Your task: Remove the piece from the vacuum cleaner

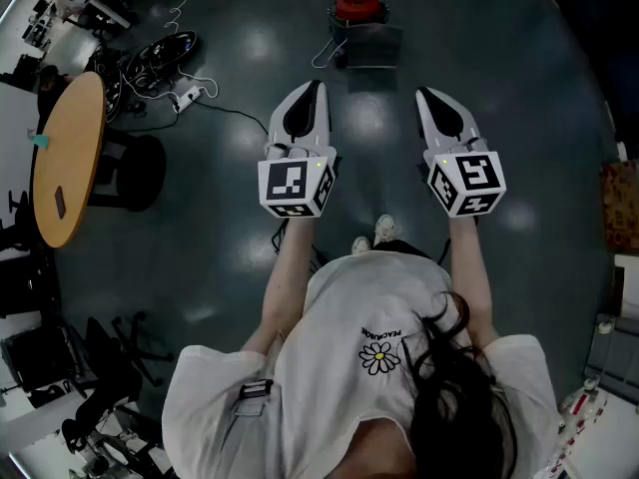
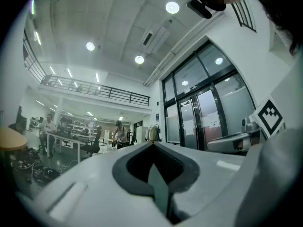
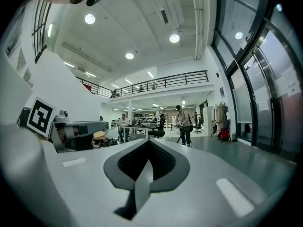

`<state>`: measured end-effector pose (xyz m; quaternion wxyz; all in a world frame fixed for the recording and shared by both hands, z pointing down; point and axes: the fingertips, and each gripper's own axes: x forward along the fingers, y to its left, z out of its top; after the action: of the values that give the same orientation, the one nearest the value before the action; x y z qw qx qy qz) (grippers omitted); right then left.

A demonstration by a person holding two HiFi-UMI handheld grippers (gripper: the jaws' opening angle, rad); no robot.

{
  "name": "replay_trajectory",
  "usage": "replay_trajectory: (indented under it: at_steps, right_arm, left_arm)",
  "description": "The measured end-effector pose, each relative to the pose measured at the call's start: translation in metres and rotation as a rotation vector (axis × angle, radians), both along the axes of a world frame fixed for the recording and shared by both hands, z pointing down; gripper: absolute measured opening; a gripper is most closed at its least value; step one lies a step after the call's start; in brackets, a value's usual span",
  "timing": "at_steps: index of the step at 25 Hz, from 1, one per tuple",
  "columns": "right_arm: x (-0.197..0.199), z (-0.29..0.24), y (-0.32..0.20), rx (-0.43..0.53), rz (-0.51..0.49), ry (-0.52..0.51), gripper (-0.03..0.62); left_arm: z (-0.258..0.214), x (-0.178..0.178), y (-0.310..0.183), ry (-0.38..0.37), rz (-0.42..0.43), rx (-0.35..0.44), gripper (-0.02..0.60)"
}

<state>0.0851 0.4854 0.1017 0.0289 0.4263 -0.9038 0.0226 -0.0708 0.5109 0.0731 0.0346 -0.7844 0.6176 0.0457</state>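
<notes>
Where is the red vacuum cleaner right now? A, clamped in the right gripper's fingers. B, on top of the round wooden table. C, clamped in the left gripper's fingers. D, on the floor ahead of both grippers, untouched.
D: the vacuum cleaner stands on the floor well beyond the left gripper and the right gripper, and both grippers are shut with nothing in them.

Open floor (image 1: 479,58) runs ahead of me to the vacuum cleaner (image 1: 356,6); cables (image 1: 165,56) and a round desk (image 1: 70,148) crowd my left.
</notes>
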Motion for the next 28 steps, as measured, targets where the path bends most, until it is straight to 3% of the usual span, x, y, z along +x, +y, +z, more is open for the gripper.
replay_trajectory:
  at_steps: [14,28]
  right_arm:
    - [0.005,0.012,-0.038,-0.012,0.002,0.010,0.021]
    - [0.043,0.039,-0.089,-0.102,-0.049,-0.028,0.023]
  left_arm:
    - [0.017,0.012,-0.034,-0.026,0.072,-0.029,0.002]
    - [0.039,0.040,-0.083,-0.016,0.042,-0.108,0.002]
